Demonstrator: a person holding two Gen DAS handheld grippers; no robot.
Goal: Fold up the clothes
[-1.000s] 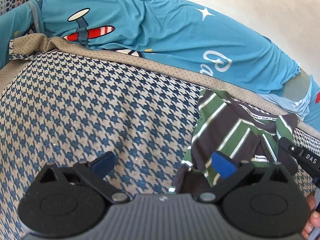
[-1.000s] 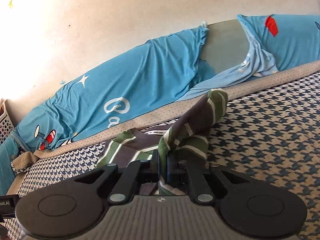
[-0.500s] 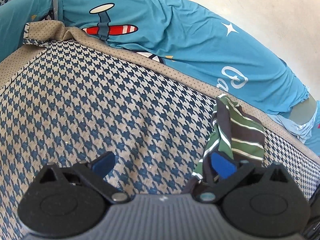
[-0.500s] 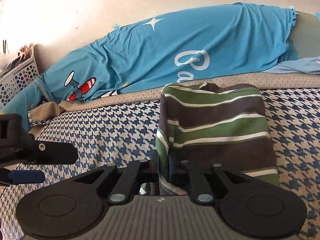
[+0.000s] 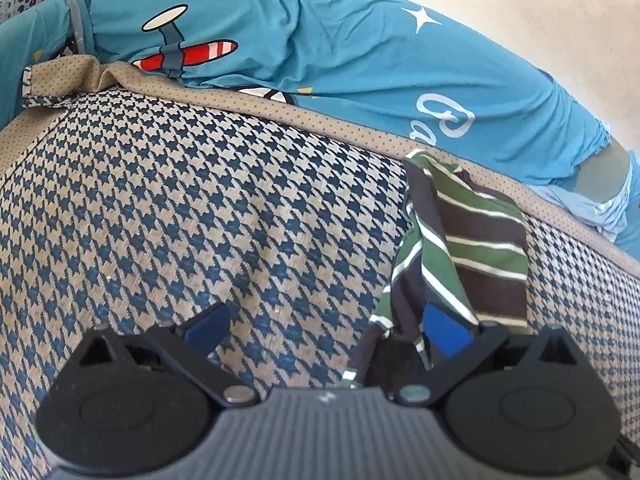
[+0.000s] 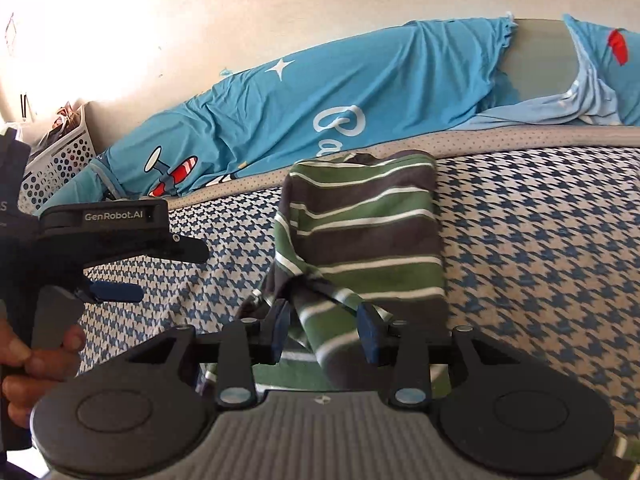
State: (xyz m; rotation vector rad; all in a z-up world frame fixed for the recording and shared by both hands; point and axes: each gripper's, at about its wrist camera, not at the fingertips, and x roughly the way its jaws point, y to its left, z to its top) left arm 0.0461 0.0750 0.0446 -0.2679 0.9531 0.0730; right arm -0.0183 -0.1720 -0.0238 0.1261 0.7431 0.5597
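- A green, brown and white striped knit garment (image 6: 360, 240) lies folded on a bed covered in blue-and-tan houndstooth fabric (image 5: 180, 208).
- The right gripper (image 6: 324, 332) has just been opening its jaws; a fold of the garment sits between them, pads apart from it.
- The left gripper (image 5: 324, 328) has its jaws spread wide, the garment's edge beside its right pad, nothing held.
- A teal aeroplane-print cloth (image 5: 320, 48) lies along the wall.

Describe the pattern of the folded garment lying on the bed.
Green and dark brown bands, thin white lines between, on the striped garment; clearest in the right wrist view.
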